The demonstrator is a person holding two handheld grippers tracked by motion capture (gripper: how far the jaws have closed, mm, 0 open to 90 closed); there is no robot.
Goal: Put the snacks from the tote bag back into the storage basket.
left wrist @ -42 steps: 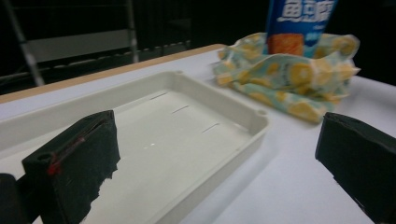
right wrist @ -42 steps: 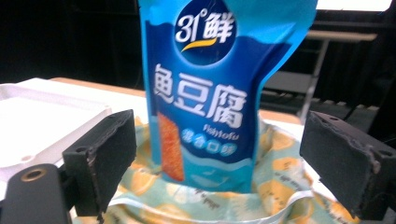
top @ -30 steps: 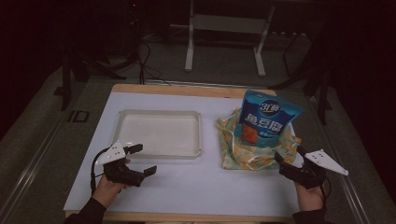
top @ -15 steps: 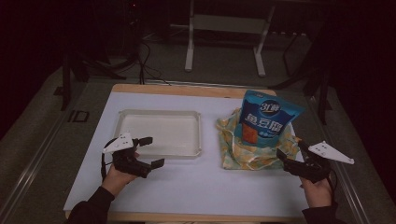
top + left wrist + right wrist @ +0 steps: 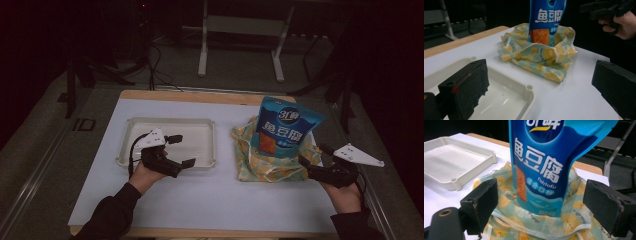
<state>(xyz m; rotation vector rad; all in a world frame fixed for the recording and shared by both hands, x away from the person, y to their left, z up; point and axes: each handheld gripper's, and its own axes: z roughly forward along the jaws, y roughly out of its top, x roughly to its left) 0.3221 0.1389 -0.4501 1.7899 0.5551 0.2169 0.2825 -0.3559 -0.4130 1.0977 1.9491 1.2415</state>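
Note:
A blue snack pouch [image 5: 286, 127] marked "Fishtofu" stands upright inside a crumpled yellow-and-green lemon-print bag [image 5: 272, 160] on the right of the white table. The pouch [image 5: 549, 165] rises close ahead in the right gripper view, the bag [image 5: 541, 222] bunched round its base. My right gripper [image 5: 311, 160] is open at the bag's right edge, jaws wide with nothing between them. My left gripper [image 5: 181, 150] is open over the front right corner of a shallow white tray [image 5: 131, 134]. In the left gripper view the tray [image 5: 506, 92] lies below and the bag [image 5: 541, 56] and pouch [image 5: 547, 17] farther off.
The table's wooden far edge [image 5: 200, 95] borders a dark floor with a metal stand [image 5: 240, 30] and cables behind. White tabletop [image 5: 215, 200] lies open in front of tray and bag. The other hand with its gripper [image 5: 614, 15] shows top right in the left gripper view.
My left gripper has moved forward and right, from the table in front of the tray to over its front right corner. The right gripper has edged closer to the bag.

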